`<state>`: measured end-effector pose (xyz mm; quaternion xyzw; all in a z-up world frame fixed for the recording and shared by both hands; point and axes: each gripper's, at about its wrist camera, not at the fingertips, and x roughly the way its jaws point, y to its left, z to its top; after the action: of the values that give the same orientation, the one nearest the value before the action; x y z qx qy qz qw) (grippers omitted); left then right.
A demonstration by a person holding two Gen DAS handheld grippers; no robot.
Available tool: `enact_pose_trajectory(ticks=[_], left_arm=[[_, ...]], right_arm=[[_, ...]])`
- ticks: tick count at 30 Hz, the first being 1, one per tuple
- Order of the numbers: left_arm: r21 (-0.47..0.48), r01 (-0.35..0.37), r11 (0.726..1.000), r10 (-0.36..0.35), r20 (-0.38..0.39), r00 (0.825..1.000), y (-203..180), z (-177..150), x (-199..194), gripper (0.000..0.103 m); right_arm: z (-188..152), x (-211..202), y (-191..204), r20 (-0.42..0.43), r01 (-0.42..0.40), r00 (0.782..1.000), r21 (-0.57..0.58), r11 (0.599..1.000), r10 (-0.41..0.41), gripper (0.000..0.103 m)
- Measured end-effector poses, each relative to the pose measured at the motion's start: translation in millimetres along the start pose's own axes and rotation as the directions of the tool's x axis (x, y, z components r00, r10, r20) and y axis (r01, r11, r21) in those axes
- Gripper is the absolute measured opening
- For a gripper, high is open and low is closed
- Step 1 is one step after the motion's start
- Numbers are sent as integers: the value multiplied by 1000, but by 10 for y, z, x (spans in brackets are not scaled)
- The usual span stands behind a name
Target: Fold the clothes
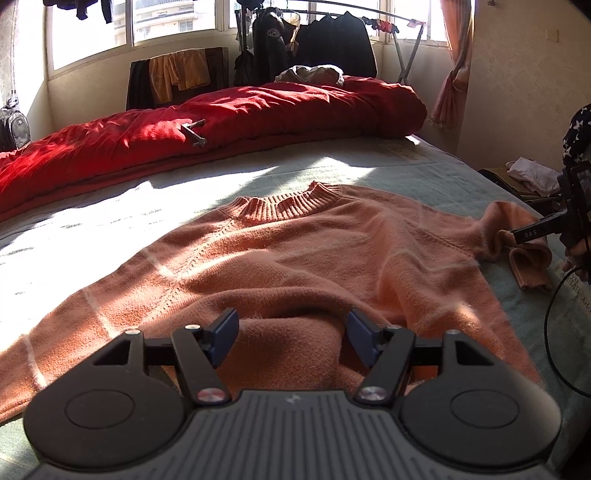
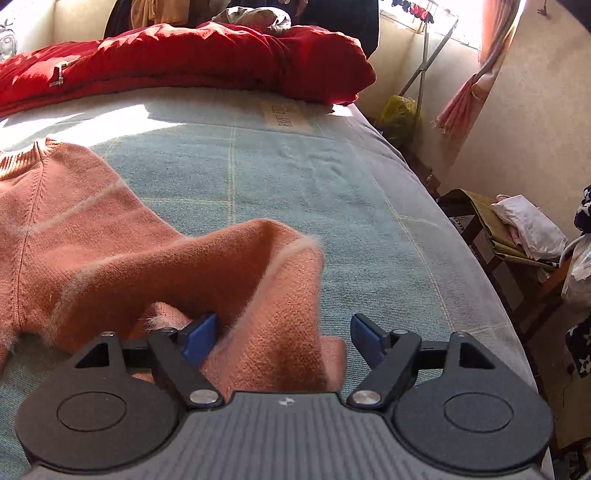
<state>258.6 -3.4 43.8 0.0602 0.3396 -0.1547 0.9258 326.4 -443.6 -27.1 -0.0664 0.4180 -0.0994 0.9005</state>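
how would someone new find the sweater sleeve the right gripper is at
Start at the bed with the pale blue-green blanket. The salmon-pink knit sweater lies spread on it below the red duvet. Its sleeve is the bunched one between the open right gripper, not lying flat like the body.

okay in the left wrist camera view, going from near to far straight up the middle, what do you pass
Left gripper with its fingers apart over the hem → body of the orange sweater → its ribbed collar → bare, sunlit bedsheet → red duvet → dark clothes on the drying rack → windows.
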Motion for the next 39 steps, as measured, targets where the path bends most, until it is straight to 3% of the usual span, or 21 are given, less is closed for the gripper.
enact_pose_trajectory(ticks=[8,12,14,16,20,22,24,27,33,34,39], left_arm=[[-32,-6,999,6,-11,1000,115,-60,12,69],[-34,-4,999,3,-7,1000,138,-62,43,70],[-24,-6,1000,6,5,1000,136,-40,40,70],[-22,-10,1000,10,15,1000,142,-14,38,70],[-42,12,999,-9,49,999,221,52,10,70],[-50,17,999,-14,62,998,293,98,-3,70],[-56,10,998,-6,69,998,383,162,2,70],[-84,7,996,0,81,997,603,330,64,69],[-144,0,990,9,64,998,858,477,324,68],[-154,7,988,3,63,998,876,459,345,68],[-234,24,972,-21,15,1000,997,194,333,68]], right_arm=[[63,-28,37,-40,18,999,-34,999,-19,90],[207,-161,114,13,38,999,-110,993,-37,90],[360,-380,141,121,2,993,-117,993,12,90],[501,-548,195,213,-59,973,-144,988,89,103],[800,-470,529,181,-92,972,-285,954,148,103],[933,-426,691,151,-133,969,-344,930,195,97],[998,-383,849,99,-248,948,-358,900,301,96],[1021,-428,1128,86,-347,910,-375,860,405,96],[992,-500,1478,12,-553,810,-316,771,586,97],[953,-516,1503,6,-568,802,-300,766,597,97],[607,-606,1476,-9,-576,809,-209,790,588,102]])
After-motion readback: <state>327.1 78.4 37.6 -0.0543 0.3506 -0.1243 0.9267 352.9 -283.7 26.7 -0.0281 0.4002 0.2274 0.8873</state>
